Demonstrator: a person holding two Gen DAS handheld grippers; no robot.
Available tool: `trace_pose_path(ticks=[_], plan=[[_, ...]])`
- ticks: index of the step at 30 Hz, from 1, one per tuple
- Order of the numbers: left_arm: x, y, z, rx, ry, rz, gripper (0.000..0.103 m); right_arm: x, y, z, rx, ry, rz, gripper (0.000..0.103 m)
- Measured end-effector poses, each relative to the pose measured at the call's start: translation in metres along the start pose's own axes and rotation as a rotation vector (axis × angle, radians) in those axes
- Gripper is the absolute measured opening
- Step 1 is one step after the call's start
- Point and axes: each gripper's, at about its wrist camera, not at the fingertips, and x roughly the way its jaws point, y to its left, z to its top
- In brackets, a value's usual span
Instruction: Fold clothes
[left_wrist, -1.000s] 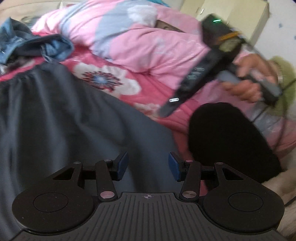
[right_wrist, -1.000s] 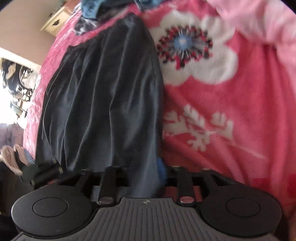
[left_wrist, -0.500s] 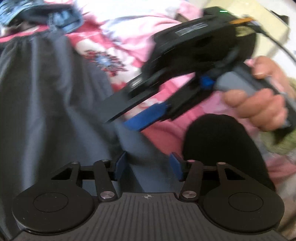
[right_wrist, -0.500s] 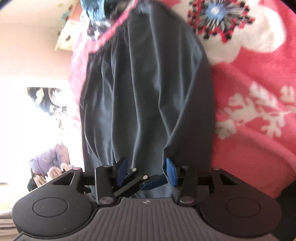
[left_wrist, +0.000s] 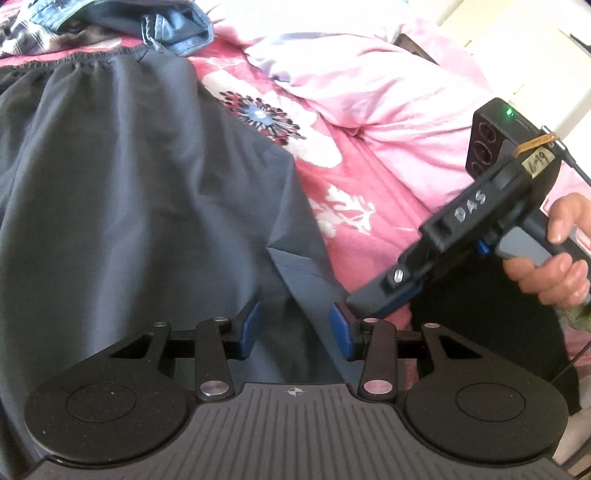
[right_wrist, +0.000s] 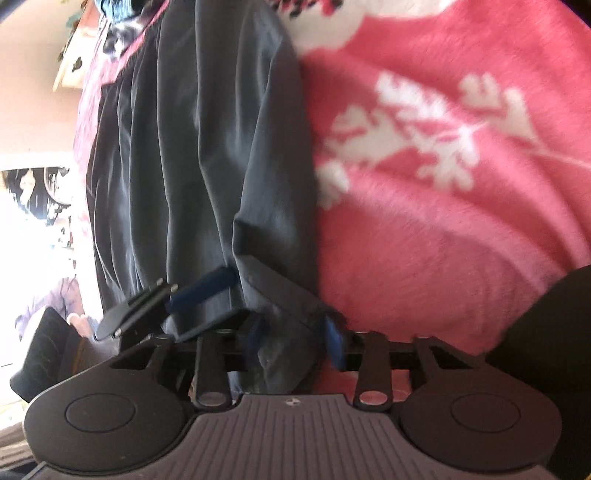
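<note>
The left gripper (left_wrist: 294, 328), jaws closing, straddles the hem of the dark grey pleated fabric garment (left_wrist: 129, 192) spread on the pink flowered fleece blanket (left_wrist: 369, 206). The right gripper (right_wrist: 295, 341) is closing too, seemingly bunching that hem's corner between its blue pads. A bare hand (left_wrist: 554, 251) grips its handle, tilted downward.

Bed covered with a fleecy pink blanket (left_wrist: 369, 177) printed with white flowers and sprigs. Lying on it: dark grey elastic-waisted garment (left_wrist: 129, 177), spread flat; crumpled blue denim piece (left_wrist: 177, 27) beyond the waistband; pale pink quilt (left_wrist: 369, 81), bunched, possibly a duvet.
</note>
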Motion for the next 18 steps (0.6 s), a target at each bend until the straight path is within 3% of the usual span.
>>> trace_pose_path(ticks=[3,8,11,13,18], plan=[[-0.001,0.000,-0.001,0.025,-0.002,0.002,0.041,-0.016,0.010,-0.010,-0.073,-0.020,-0.011,0.009],[0.003,-0.019,-0.002,0.141,-0.025,-0.058,0.041,-0.063,0.016,-0.039,-0.111,-0.084,-0.152,0.008],[0.010,-0.039,-0.007,0.252,-0.007,-0.077,0.042,-0.084,0.015,-0.059,-0.098,-0.092,-0.244,0.017],[0.016,-0.049,-0.011,0.320,0.011,-0.074,0.043,-0.097,0.016,-0.068,-0.105,-0.121,-0.261,0.030],[0.022,-0.059,-0.017,0.380,0.033,-0.074,0.045,-0.113,0.014,-0.060,-0.145,-0.222,-0.269,0.031]])
